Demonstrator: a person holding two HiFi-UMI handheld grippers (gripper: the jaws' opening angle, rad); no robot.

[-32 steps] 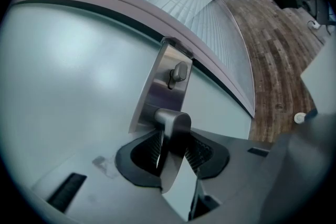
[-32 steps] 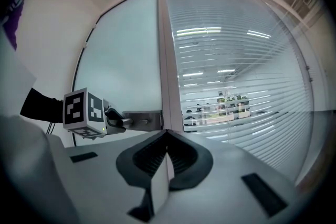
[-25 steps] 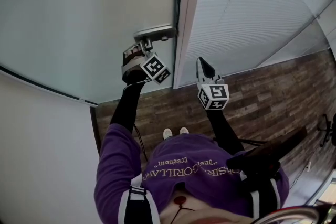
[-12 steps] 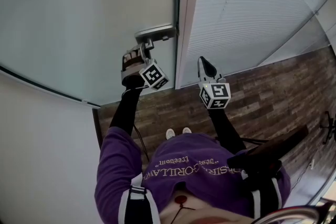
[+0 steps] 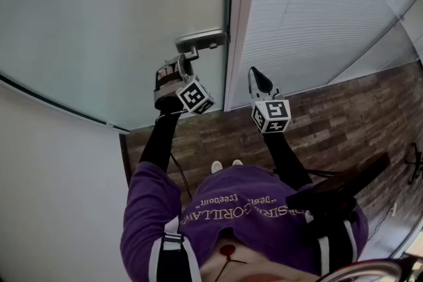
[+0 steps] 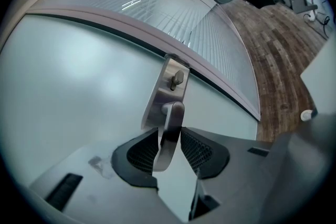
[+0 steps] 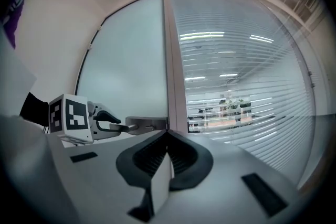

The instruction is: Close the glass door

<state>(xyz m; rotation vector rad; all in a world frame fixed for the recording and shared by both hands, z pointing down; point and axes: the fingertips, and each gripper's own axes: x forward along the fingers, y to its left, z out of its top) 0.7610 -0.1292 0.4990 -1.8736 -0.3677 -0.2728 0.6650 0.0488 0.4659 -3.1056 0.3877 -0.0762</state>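
A: Left gripper (image 6: 169, 132) first: its two black ribbed pads (image 6: 143, 152) are pinched on the brushed-metal lever handle (image 6: 173, 113), one on each side, with the lever running down between them

B: And the right gripper (image 7: 167, 136)?

A: Jaws pressed together, nothing in them. It hangs level just to the right of the left one, nose towards the pale upright frame post (image 5: 239, 23), touching nothing that I can see

B: So all the work is on that lever. Where's the door itself?

A: The tall frosted glass door (image 5: 112, 16) stands straight ahead. The handle's metal backplate (image 6: 169, 81), with its little thumb-turn (image 6: 177, 78), sits right at the door's free edge. From the head view that edge lies up against the frame post with only a thin dark line between them. The right gripper view shows the same: edge and post side by side, no gap to look through

B: Shut, then?

A: Looks as good as home to me, the swing finished or very nearly. Whether the latch has caught, I can't tell from here. What's left, I'd say, is a last firm seat into the frame if needed, then let go of the lever and back off

B: Beyond the post?

A: A fixed glass wall with white slatted blinds (image 5: 317, 10), and dark wood-plank floor (image 5: 330, 122) under the person's white shoes (image 5: 225, 166)
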